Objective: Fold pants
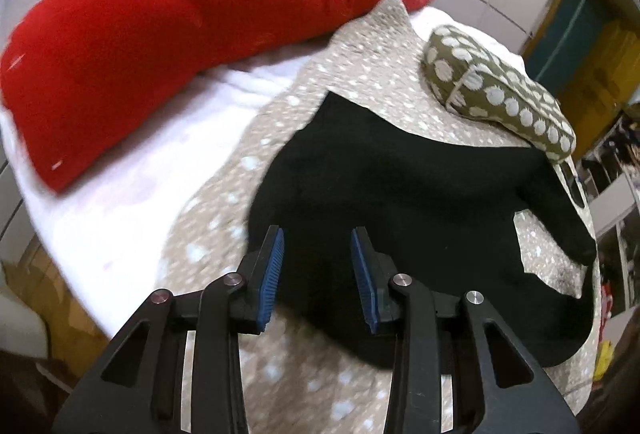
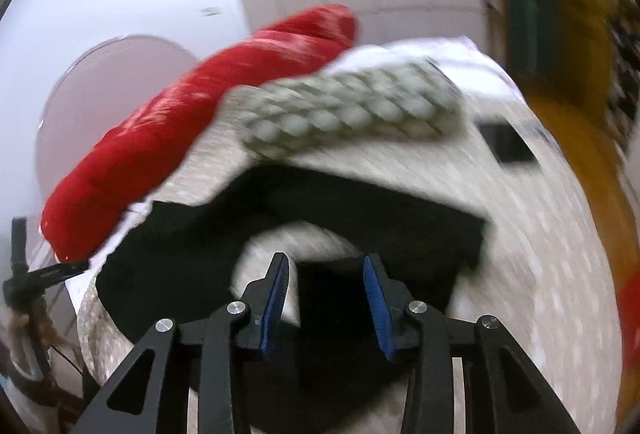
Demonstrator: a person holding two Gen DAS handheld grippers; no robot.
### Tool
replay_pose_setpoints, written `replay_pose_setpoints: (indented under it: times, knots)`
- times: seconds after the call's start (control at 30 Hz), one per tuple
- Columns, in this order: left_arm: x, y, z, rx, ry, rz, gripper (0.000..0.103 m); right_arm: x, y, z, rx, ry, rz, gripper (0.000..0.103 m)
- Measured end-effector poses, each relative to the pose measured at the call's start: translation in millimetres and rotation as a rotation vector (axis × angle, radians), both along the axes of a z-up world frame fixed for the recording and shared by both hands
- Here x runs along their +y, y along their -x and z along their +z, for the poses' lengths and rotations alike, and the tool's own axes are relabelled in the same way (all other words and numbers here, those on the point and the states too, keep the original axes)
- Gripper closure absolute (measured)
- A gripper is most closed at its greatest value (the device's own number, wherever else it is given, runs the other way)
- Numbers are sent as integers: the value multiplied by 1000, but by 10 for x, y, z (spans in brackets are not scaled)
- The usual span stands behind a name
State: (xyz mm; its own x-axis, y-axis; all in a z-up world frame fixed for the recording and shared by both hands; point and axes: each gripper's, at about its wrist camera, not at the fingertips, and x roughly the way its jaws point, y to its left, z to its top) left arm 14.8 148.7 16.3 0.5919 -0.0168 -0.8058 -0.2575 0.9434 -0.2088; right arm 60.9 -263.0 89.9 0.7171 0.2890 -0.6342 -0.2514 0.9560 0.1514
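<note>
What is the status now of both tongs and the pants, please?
Left tongs open, right tongs open, nothing held. Black pants spread on the speckled blanket, unfolded. Dotted cushion touching their far edge; red pillow behind.

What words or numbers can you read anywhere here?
None. No readable text on the black pants, red pillow, dotted cushion or spotted blanket.
The left gripper and right gripper carry no labels.
The shelves at the edge are too blurred to read.
</note>
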Motion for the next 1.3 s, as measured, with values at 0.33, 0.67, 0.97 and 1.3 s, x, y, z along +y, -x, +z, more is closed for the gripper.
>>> replay_pose_setpoints:
  times: [0.33, 0.67, 0.97, 1.3]
  knots:
    - [-96, -799, -339, 80, 17, -40, 70, 1079, -873, 100, 35, -132, 262, 50]
    - [61, -1153, -558, 137, 19, -56, 69, 2568, -1840, -1144, 259, 216, 649, 50]
    - [379, -734, -372, 87, 21, 46, 69, 2693, -1933, -1461, 283, 229, 763, 83]
    - [795, -159, 92, -24, 20, 177, 69, 2363, -1189, -646, 124, 75, 713, 99]
